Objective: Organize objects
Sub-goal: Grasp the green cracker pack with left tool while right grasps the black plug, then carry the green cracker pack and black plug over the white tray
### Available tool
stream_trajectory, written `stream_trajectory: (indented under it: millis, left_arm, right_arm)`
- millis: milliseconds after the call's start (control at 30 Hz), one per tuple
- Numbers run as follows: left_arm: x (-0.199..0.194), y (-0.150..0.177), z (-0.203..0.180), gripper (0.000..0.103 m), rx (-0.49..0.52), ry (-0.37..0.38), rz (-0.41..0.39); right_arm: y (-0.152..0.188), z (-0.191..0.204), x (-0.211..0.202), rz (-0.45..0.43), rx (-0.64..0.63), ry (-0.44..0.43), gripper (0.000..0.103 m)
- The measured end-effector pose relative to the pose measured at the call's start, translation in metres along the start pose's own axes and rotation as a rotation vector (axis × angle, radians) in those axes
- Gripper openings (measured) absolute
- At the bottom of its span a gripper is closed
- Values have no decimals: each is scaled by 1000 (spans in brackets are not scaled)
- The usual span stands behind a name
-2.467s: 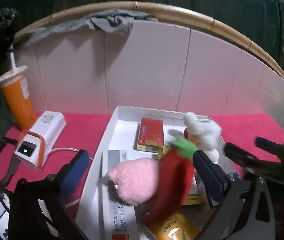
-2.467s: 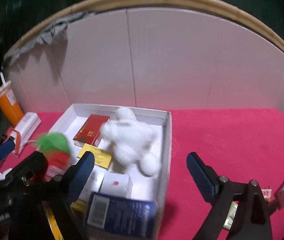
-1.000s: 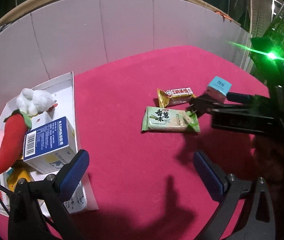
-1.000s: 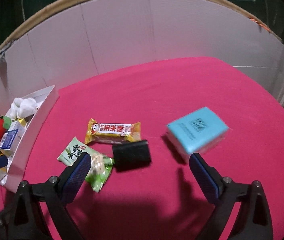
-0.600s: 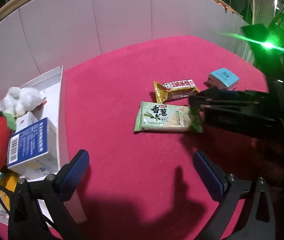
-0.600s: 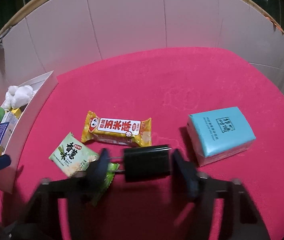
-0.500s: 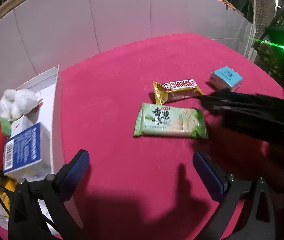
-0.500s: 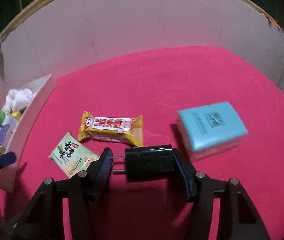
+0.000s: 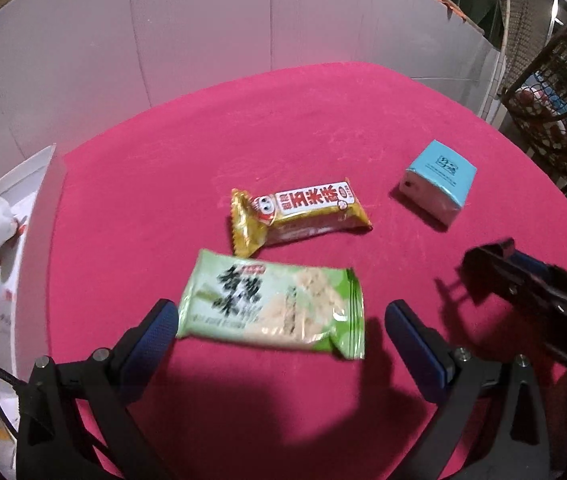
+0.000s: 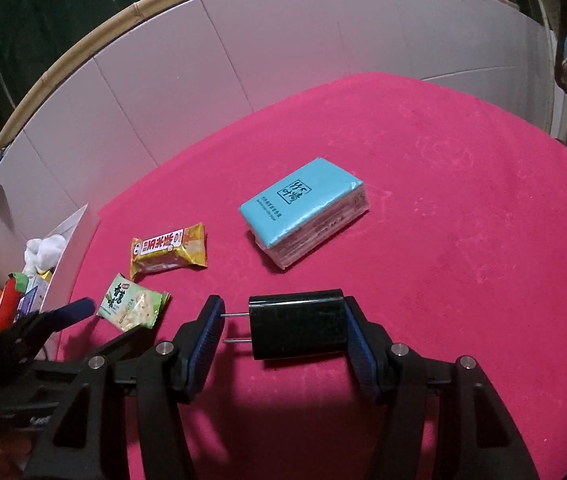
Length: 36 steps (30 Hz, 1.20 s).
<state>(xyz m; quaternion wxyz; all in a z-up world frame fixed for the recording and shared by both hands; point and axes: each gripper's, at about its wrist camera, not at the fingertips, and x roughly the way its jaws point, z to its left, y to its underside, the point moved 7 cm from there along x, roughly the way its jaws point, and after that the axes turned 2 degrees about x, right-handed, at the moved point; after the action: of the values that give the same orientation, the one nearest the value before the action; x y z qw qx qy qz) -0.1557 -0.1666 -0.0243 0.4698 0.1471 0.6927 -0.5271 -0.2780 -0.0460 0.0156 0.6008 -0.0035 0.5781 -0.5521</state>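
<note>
Right wrist view: right tool clamps black charger by prongs and flat back; rigid, light, slick
Left tool: wide, empty, over green snack packet; soft, crinkly; pinch across middle

Glossy foil snack wrappers lie on a matt magenta cloth.

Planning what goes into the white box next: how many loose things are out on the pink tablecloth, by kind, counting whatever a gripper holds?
Foil snack packets: 2 (green cracker packet, yellow rice-bar packet)
Light-blue tissue pack: 1
Black plug-in charger, clamped in the right gripper: 1
Total: 4
</note>
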Motion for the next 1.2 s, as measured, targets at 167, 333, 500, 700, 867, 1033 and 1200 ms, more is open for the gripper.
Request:
stream_trajectory:
  millis: [167,333,500,700,867,1033,1200]
  left_arm:
    - [9,0,1,103,22,-6,-8]
    - [6,3,3,102,22,-5,-14]
    - [0,2,2,80,-2,10,-45]
    - [-14,6,4,68,-13,19,-71]
    - [-24,9,-2,68,0,30,-98]
    - [-42,8,-5,67,10,37,-134]
    - [-69,2,-7,67,17,38,-189]
  right_arm:
    - [-2,0,1,-1,15,-17,63]
    - [-2,1,3,-1,15,-16,63]
    - [-1,0,2,-3,20,-19,63]
    - [-1,1,3,-2,14,-12,63]
    - [-1,1,1,-12,16,-9,63]
    - [-3,5,-10,-66,-12,15,63]
    - [-6,13,-25,-93,-12,1,63]
